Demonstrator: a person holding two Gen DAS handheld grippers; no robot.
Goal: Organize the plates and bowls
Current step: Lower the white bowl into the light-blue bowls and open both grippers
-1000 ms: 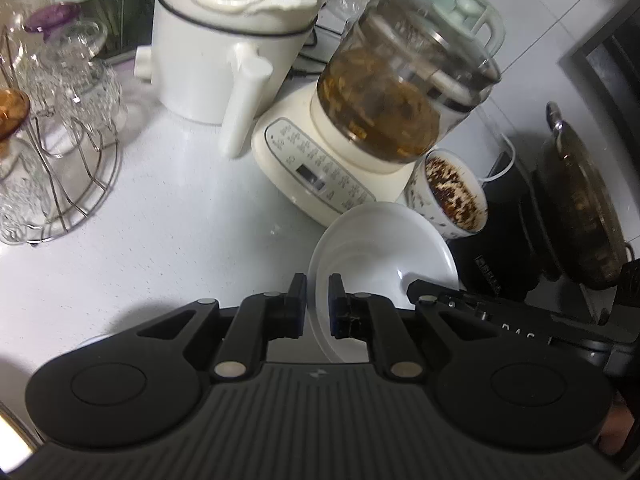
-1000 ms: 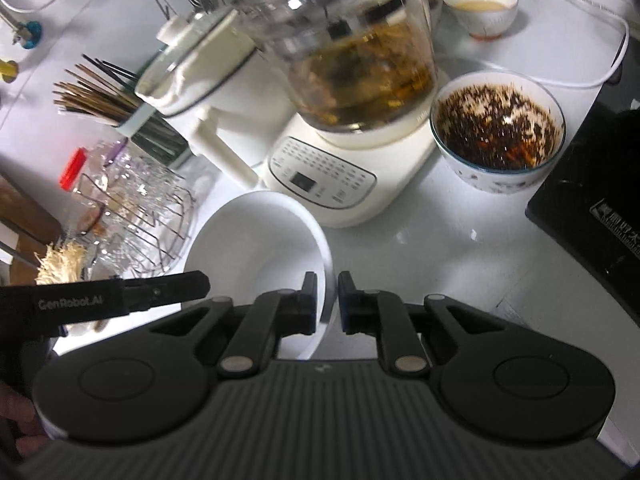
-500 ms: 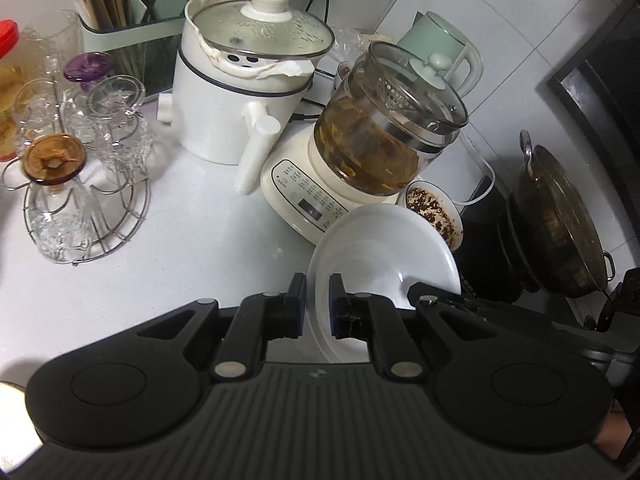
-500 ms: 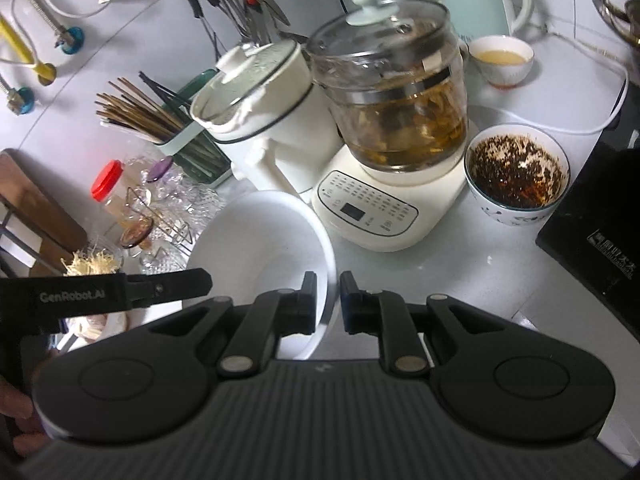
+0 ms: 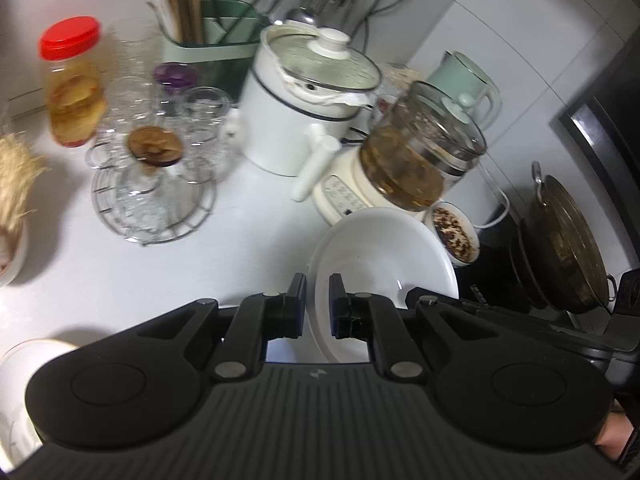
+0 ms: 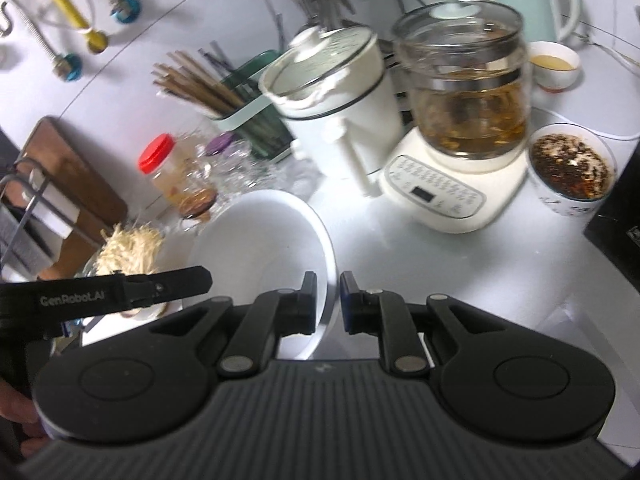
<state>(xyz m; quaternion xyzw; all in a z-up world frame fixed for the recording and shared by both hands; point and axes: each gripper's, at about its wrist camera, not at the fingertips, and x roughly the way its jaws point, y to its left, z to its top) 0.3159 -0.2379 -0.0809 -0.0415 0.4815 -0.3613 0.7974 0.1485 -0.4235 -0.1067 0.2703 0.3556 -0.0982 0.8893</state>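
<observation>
- Left gripper (image 5: 318, 304): jaws nearly closed, pinching the near-left rim of the white plate (image 5: 384, 256); the rim passes between the two pads.
- Right gripper (image 6: 329, 300): jaws likewise narrow, clamped on the plate's (image 6: 260, 256) opposite rim, so the plate hangs between the two tools, off the counter (image 5: 248, 240).
- Position of the plate: in front of the tea maker (image 6: 460, 120), tilted, its hollow facing up; it appears empty and clean.
- Step in hand, as judged: a two-handed carry toward wherever plates are stacked. Good practice is to keep both grips equally firm, move both tools together so the rim is not twisted, hold the plate level, and pass above the tea maker and the glass rack (image 5: 152, 200) without touching them.
- Risk: a glazed rim is slick; if either grip loosens the plate may pivot on the other.
- Containers behind the tea maker's left side: a white pot (image 5: 312, 108), lidded, contents hidden; a green holder (image 5: 224, 36) with chopsticks.
- Tea maker jug: brownish liquid with solids.
- Bowl (image 6: 570, 170) right of the tea maker: dark, speckled remains.
- Small cup (image 6: 554, 65) behind it: pale yellow liquid.
- Jar (image 5: 74, 84), red-capped, left of the rack: amber contents.
- Dish (image 6: 128, 248) left of the plate: pale shredded strands.
</observation>
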